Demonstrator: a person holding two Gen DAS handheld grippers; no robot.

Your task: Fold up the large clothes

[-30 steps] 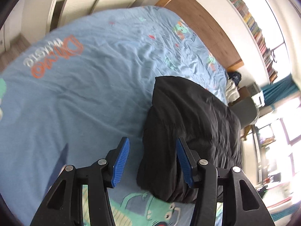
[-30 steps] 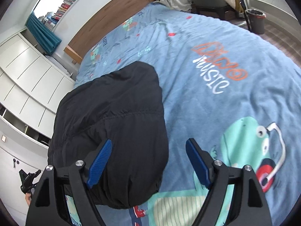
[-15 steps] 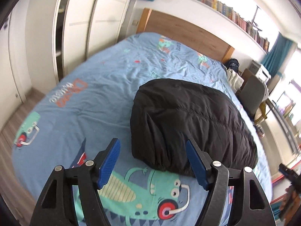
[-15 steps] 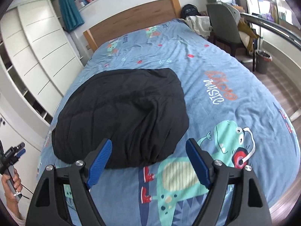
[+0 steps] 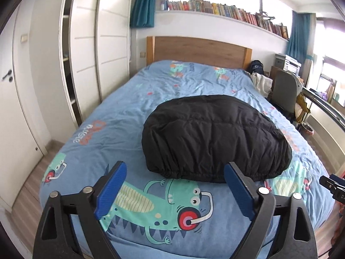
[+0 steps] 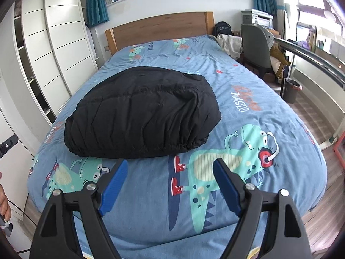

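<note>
A black quilted jacket (image 5: 213, 136) lies folded into a rounded bundle in the middle of the bed (image 5: 138, 108), its elastic hem toward me. My left gripper (image 5: 175, 188) hovers over the foot of the bed, short of the jacket; its jaws are opening and hold nothing. In the right wrist view the jacket (image 6: 144, 112) sits left of centre on the bed (image 6: 248, 82). My right gripper (image 6: 170, 185) stands open and empty above the dinosaur print, well back from the hem.
White wardrobe doors (image 5: 84, 49) line the left side. A wooden headboard (image 5: 198, 51) and a bookshelf (image 5: 226, 10) stand behind. A grey chair (image 6: 255, 45), a desk and a bin (image 6: 292, 89) are on the right. The other gripper's tip (image 5: 333, 185) shows at the right edge.
Both grippers have pulled back and up from the jacket toward the foot of the bed and rolled level. The left jaws have spread wider; the right jaws kept their width.
</note>
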